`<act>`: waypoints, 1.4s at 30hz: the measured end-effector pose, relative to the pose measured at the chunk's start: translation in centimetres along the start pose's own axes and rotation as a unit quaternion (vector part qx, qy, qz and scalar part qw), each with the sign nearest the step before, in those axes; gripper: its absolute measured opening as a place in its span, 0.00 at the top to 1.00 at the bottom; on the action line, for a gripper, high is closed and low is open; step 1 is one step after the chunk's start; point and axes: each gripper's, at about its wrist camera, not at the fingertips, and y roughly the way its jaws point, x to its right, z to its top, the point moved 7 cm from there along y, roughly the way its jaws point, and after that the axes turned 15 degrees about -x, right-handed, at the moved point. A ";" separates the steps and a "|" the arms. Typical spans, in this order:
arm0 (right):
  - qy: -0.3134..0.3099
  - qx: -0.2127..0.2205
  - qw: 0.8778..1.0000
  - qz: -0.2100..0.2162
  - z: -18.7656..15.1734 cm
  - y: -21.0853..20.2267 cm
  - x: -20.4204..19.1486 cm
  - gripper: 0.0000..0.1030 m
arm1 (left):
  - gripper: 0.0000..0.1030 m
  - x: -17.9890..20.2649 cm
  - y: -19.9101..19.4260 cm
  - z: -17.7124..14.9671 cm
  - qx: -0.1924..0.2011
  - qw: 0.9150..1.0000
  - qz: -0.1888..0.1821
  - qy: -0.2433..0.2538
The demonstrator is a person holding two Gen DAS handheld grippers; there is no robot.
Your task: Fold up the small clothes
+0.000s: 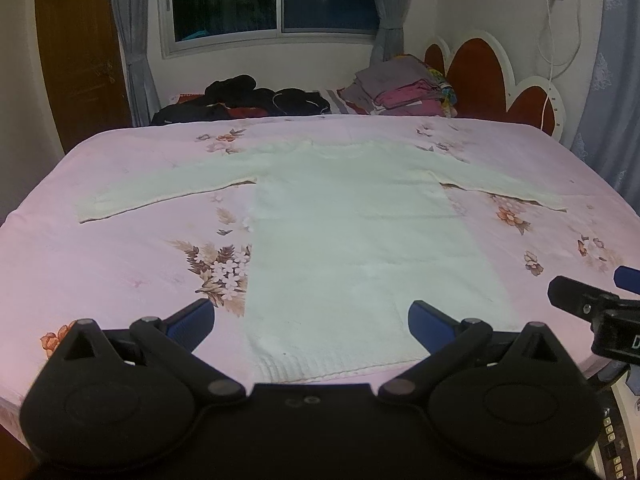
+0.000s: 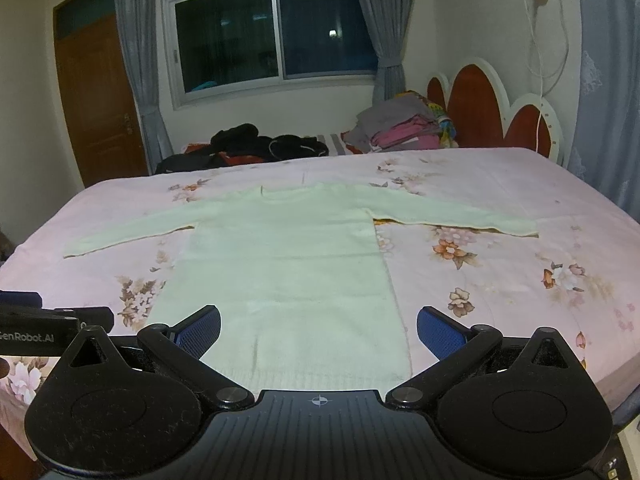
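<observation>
Both grippers, left [image 1: 311, 326] and right [image 2: 319, 332], hover spread and empty over the hem at 6 o'clock of the sweater [image 2: 288, 264] lying flat on the bed [image 2: 500, 292]; pinch each sleeve cuff first, folding inward evenly.

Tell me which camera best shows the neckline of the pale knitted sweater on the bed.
The right wrist view: the pale knitted sweater shows its round neckline clearly outlined. In the left wrist view the neckline is washed out and barely traceable.

Dark window [image 2: 276, 36], grey curtains [image 2: 136, 52], wooden door [image 2: 100, 96], red scalloped headboard [image 2: 476, 108], floral pink bedsheet [image 2: 500, 272]
</observation>
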 end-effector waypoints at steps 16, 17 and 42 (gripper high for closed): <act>0.000 -0.005 1.000 -0.003 -0.2 1.0 -0.5 0.00 | 0.00 -0.9 0.3 0.3 -0.006 1.000 -0.002 -0.003; 0.000 -0.005 1.000 -0.003 -0.2 1.1 -0.5 0.00 | 0.00 -1.0 0.4 0.3 -0.006 1.000 -0.002 -0.003; -0.005 -0.001 1.000 -0.009 0.8 2.7 -0.2 0.00 | 0.00 -2.1 1.8 0.7 -0.011 1.000 0.012 -0.001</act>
